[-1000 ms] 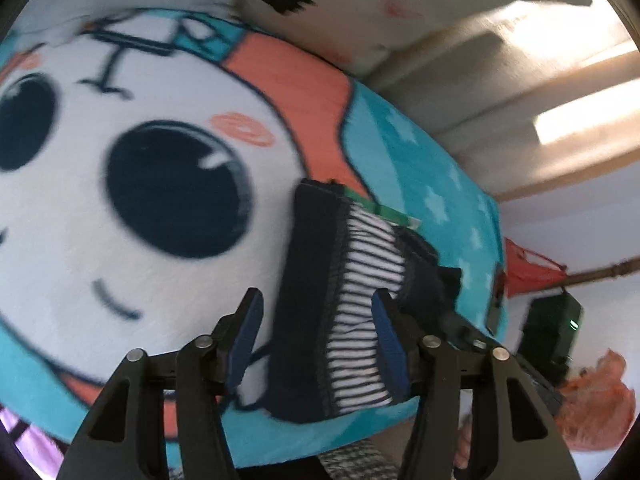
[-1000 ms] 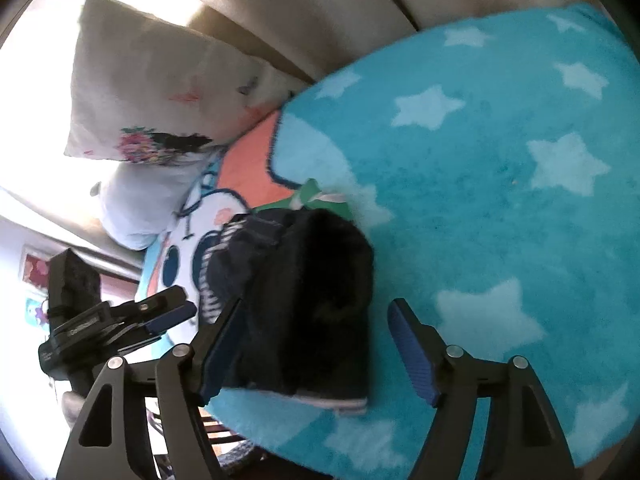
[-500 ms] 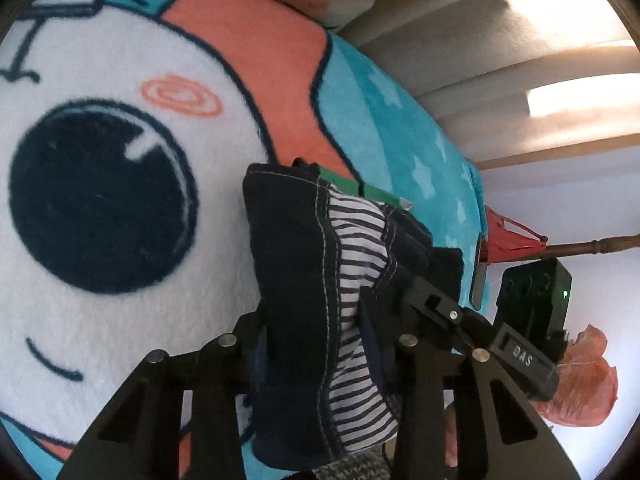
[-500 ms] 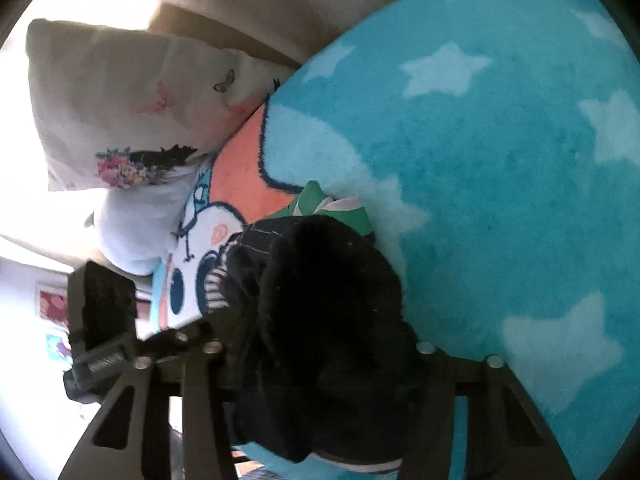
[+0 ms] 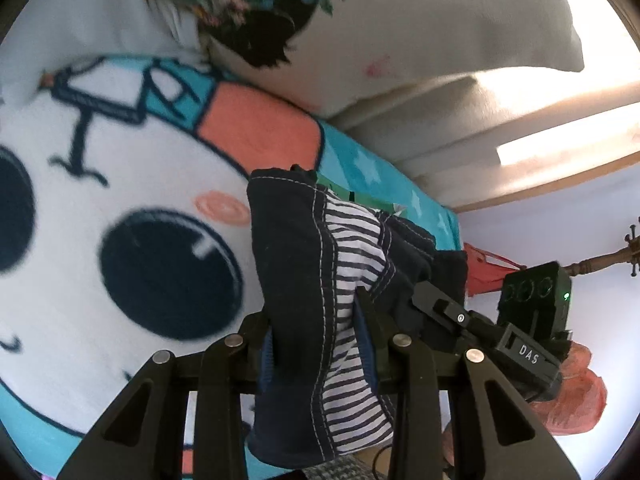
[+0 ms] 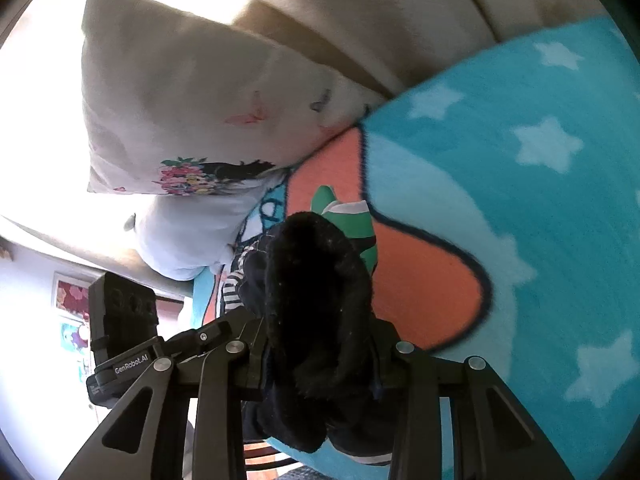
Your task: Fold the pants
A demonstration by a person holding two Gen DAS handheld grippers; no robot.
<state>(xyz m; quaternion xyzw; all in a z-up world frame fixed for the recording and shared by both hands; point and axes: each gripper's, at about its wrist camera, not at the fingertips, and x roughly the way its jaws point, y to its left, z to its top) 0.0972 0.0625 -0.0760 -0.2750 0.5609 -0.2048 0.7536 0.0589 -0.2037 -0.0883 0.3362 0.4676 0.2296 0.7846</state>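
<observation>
The folded pants (image 5: 304, 264) are a dark navy bundle with a striped lining; in the right wrist view they show as black fleece (image 6: 316, 280). My left gripper (image 5: 316, 356) is shut on the bundle's near end, both pads pressing the cloth. My right gripper (image 6: 320, 360) grips the same bundle from the other side; its jaws are still closing, with the pads sunk into the fleece. The bundle hangs lifted just above the cartoon blanket (image 5: 120, 160). Each gripper shows at the edge of the other's view, right gripper (image 5: 440, 304) and left gripper (image 6: 200, 338).
The teal star blanket (image 6: 520, 220) covers a beige sofa (image 5: 480, 128). A white flowered pillow (image 6: 180, 100) leans at the back. A green and white cloth (image 6: 352, 216) sticks out behind the bundle. An orange-red cloth (image 5: 576, 392) lies off the sofa's end.
Both grippers went from open beside the folded pants to shut on them. The bundle has come up off the blanket and both views have shifted toward the pillow.
</observation>
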